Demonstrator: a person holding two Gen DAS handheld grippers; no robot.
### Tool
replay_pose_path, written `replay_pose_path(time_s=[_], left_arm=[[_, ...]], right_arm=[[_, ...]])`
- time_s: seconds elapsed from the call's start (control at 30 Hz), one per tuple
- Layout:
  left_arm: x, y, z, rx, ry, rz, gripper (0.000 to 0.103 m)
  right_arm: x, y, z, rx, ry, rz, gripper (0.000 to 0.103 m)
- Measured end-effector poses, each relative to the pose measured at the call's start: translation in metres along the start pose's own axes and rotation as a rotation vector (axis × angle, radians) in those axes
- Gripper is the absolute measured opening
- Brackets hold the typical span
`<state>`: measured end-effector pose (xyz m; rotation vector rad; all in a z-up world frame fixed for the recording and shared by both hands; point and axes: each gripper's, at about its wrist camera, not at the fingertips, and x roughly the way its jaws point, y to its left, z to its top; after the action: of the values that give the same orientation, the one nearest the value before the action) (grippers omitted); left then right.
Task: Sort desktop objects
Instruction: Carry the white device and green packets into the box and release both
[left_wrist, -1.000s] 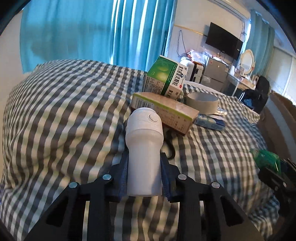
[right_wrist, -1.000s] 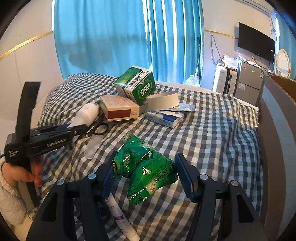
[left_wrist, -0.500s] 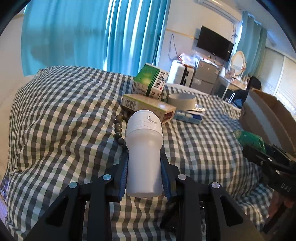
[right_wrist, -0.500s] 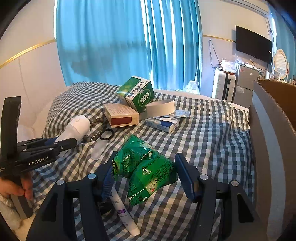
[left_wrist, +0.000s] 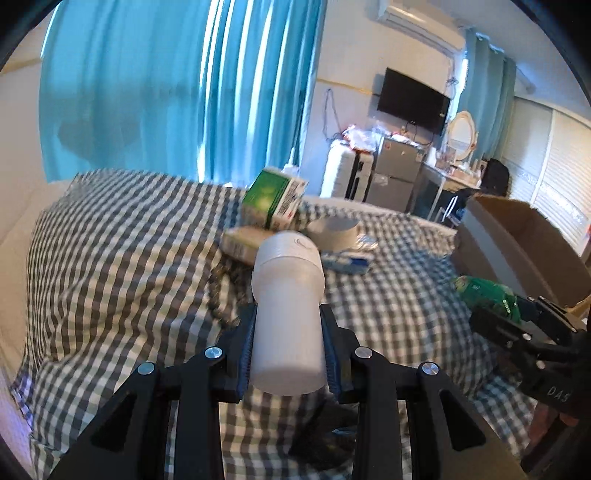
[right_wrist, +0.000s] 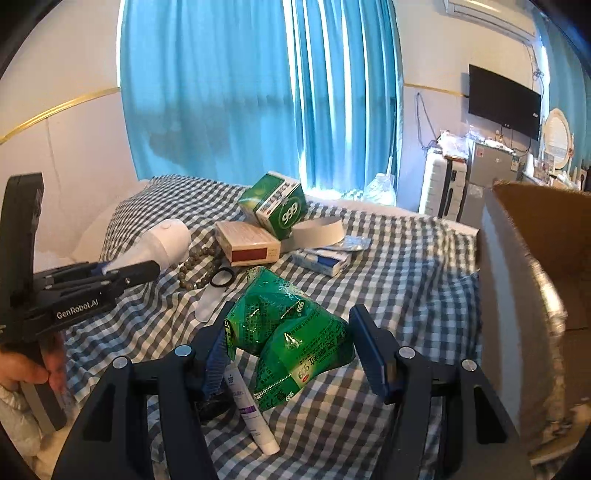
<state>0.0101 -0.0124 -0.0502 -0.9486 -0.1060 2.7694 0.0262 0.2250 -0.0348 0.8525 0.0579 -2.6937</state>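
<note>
From my left camera, I see my left gripper (left_wrist: 287, 341) squeezing a white bottle (left_wrist: 286, 314) between its two fingers (left_wrist: 245, 347). The bottle points away from me, with its round cap at the far end. It is held up above the checked bed (left_wrist: 122, 266). Far behind the bottle a green box (left_wrist: 273, 201) leans on a flat tan box (left_wrist: 240, 245). Just right of them sits a white ring (left_wrist: 334, 232), and a blue and white pack (left_wrist: 347, 263) lies near it. On the right stands a brown cardboard box (left_wrist: 517, 240). My right gripper (left_wrist: 517, 325) shows there too, with a green bag (left_wrist: 484, 295) in it, just beside the cardboard box.

From my right camera, I see the right gripper (right_wrist: 291, 354) with the green bag (right_wrist: 288, 332) between its fingers (right_wrist: 371, 354). The left finger touches the bag. I cannot tell if the right finger touches it. Under the bag a white tube (right_wrist: 251, 410) lies on the bed (right_wrist: 406, 280). On the left, a hand (right_wrist: 26, 369) holds the left gripper (right_wrist: 133, 269) with the white bottle (right_wrist: 162, 243). Near it lie brown beads (right_wrist: 195, 267) and a small black ring (right_wrist: 222, 277). Farther back are the green box (right_wrist: 275, 203), the tan box (right_wrist: 245, 243), the white ring (right_wrist: 319, 230) and the blue and white pack (right_wrist: 323, 258). The cardboard box (right_wrist: 524, 280) stands on the right.
</note>
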Motion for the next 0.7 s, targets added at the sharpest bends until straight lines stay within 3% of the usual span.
replay_pose_path(time_s=[0.27,0.7], left_arm=[[-0.023,-0.043,0.036,0.07,-0.067,-0.101,0.032],[-0.021,-0.127,0.07,0.16,-0.099,-0.194,0.032]], right_arm=[[-0.033,-0.011,0.023,-0.043,-0.054,-0.059,0.061],[-0.085,-0.057,0.047,-0.002,-0.135,-0.146,0.061]])
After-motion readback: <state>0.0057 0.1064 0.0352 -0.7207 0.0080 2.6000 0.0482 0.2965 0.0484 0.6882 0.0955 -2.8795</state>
